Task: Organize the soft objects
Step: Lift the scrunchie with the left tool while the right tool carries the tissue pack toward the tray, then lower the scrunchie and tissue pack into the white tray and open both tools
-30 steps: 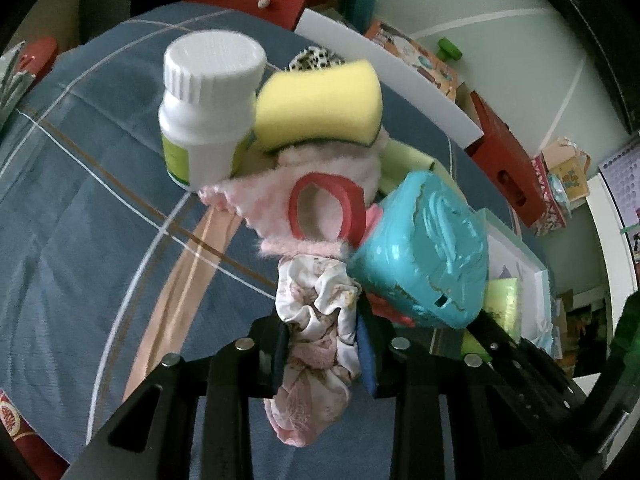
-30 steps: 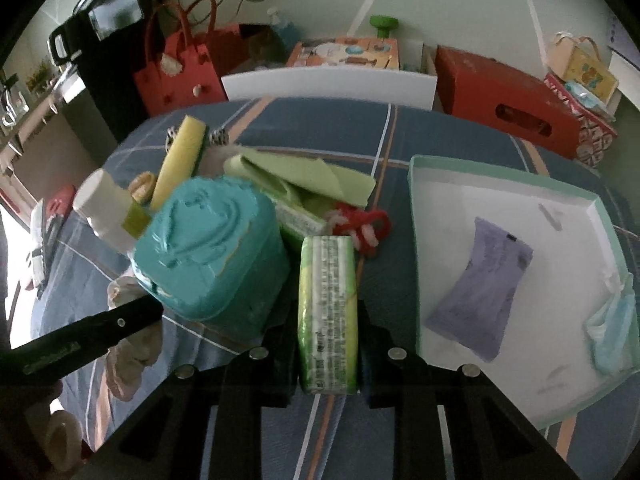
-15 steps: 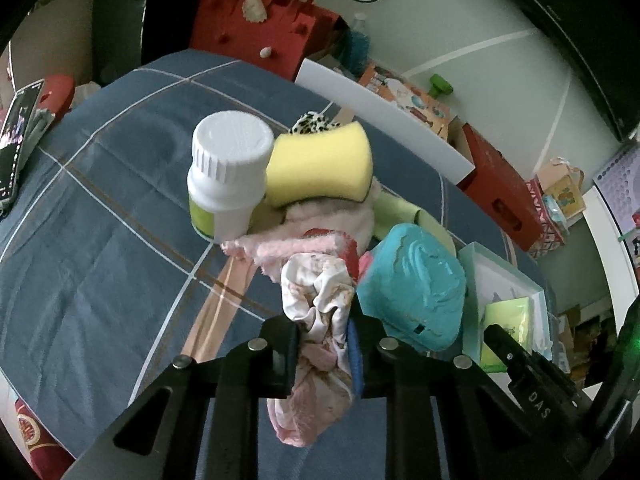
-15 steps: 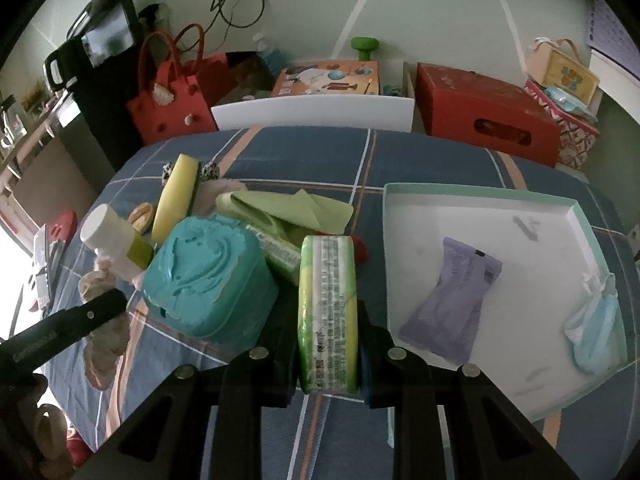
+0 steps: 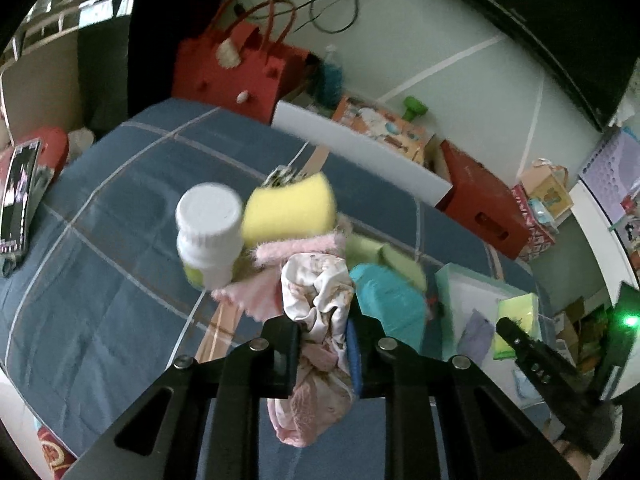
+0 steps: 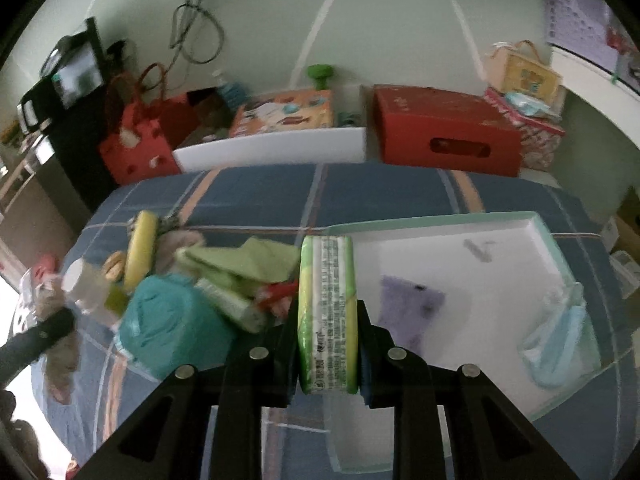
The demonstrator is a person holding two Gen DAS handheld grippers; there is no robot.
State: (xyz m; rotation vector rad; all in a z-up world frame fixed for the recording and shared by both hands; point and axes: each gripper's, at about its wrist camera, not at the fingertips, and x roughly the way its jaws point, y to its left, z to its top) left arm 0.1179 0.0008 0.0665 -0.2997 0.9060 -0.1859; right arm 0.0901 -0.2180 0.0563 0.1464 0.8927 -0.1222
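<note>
The left gripper point(image 5: 323, 344) is pinching a crumpled floral cloth point(image 5: 316, 320), limp and light, sagging below the jaws, so holding it mid-bunch suits it. The right gripper point(image 6: 328, 344) is clamping a green tissue pack point(image 6: 328, 312), squashy and crinkly-wrapped, edge-on above the white tray point(image 6: 552, 248).

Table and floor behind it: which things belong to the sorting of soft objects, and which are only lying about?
Job:
scrunchie in left claw
tissue pack in right claw
sponge
pink cloth
tray

Lying about:
red bag
red box
white bottle
</note>
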